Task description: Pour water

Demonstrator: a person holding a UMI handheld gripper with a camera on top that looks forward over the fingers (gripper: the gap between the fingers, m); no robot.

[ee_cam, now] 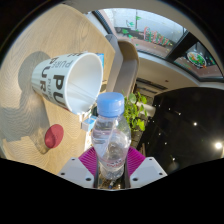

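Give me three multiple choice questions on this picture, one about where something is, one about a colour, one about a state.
1. Where is the paper cup?
A. beyond the bottle, on the table
B. between the fingers
C. on the chair

2. What colour is the bottle cap?
A. red
B. light blue
C. green

3. How does the cup stand?
A. upright
B. upside down
C. tipped, mouth facing the bottle

Answers:
1 A, it sits on the table past the bottle.
2 B, the cap atop the bottle is light blue.
3 C, its open mouth shows sideways.
The tool grips the bottle.
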